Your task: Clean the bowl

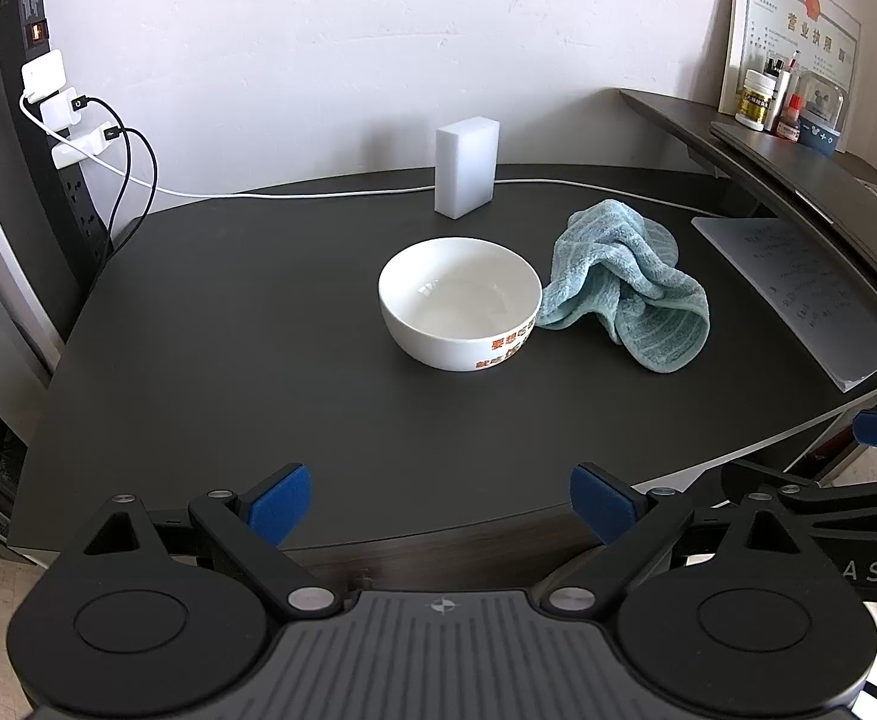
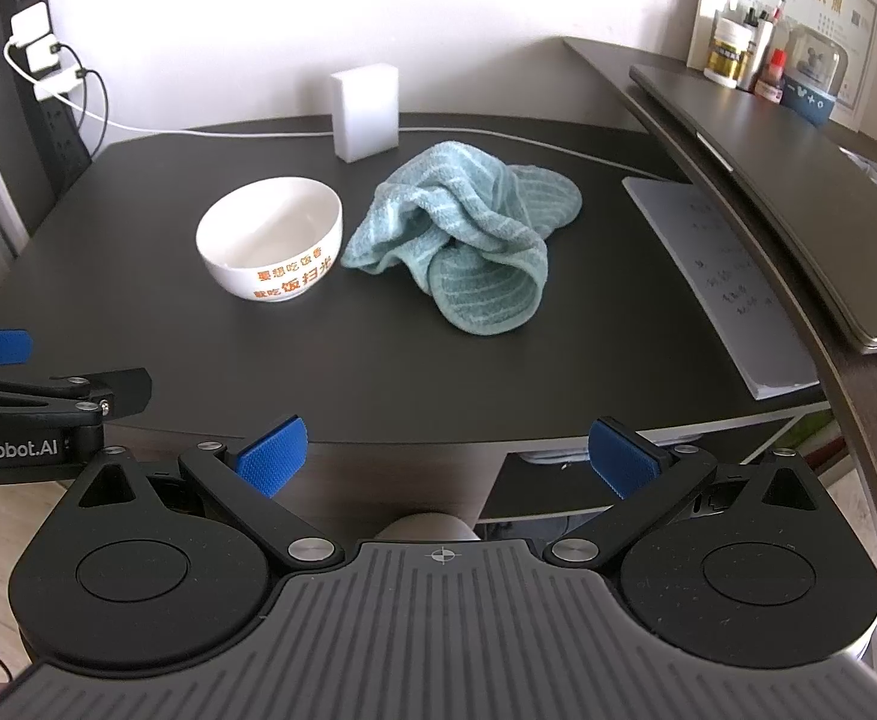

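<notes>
A: Where is the bowl [image 1: 460, 302]?
B: On the table [image 1: 228, 360], the towel [image 1: 624, 282] touching it at 3 o'clock.
A: The grippers?
B: Left gripper [image 1: 440, 507] and right gripper [image 2: 446, 457] both spread wide, holding nothing

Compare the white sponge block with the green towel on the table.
The sponge block is white and rigid-looking; the towel is teal with stripes. The sponge block stands upright behind the bowl; the towel lies crumpled beside the bowl. Both rest untouched on the dark table.
</notes>
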Demonstrator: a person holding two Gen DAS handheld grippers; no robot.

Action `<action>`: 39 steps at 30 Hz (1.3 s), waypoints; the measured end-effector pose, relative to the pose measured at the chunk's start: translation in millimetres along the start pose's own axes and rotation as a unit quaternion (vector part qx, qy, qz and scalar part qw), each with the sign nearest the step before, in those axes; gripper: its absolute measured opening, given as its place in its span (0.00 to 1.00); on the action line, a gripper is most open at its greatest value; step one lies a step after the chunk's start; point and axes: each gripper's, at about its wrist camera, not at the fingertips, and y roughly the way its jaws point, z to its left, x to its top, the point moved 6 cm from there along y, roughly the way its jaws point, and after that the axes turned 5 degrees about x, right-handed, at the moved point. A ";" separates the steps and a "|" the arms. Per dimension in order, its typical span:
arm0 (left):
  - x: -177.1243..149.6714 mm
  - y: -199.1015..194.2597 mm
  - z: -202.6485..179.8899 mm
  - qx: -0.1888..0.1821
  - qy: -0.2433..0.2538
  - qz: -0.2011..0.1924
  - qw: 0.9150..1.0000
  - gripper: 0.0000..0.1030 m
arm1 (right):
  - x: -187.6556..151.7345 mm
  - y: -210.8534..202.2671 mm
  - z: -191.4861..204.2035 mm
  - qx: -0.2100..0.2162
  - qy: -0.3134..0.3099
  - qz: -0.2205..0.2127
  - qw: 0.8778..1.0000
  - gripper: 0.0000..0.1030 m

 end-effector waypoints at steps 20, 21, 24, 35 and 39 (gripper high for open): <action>0.2 -1.6 4.3 0.000 -0.002 -0.001 1.000 0.91 | -1.7 0.8 1.4 0.001 -0.001 0.002 1.000 1.00; 0.2 -1.4 4.5 0.000 -0.002 -0.001 1.000 0.91 | -1.8 0.9 1.6 0.001 -0.002 0.002 1.000 1.00; 0.6 -0.8 4.8 -0.001 -0.003 -0.001 1.000 0.92 | -0.7 1.3 2.0 0.000 -0.003 0.002 1.000 1.00; 14.4 21.6 14.8 0.020 0.001 -0.005 1.000 0.91 | 20.2 11.7 -4.7 -0.003 -0.004 -0.028 1.000 1.00; 28.7 38.7 25.3 0.024 -0.006 -0.022 0.999 0.91 | 38.2 18.1 -8.1 0.007 -0.021 -0.081 0.996 1.00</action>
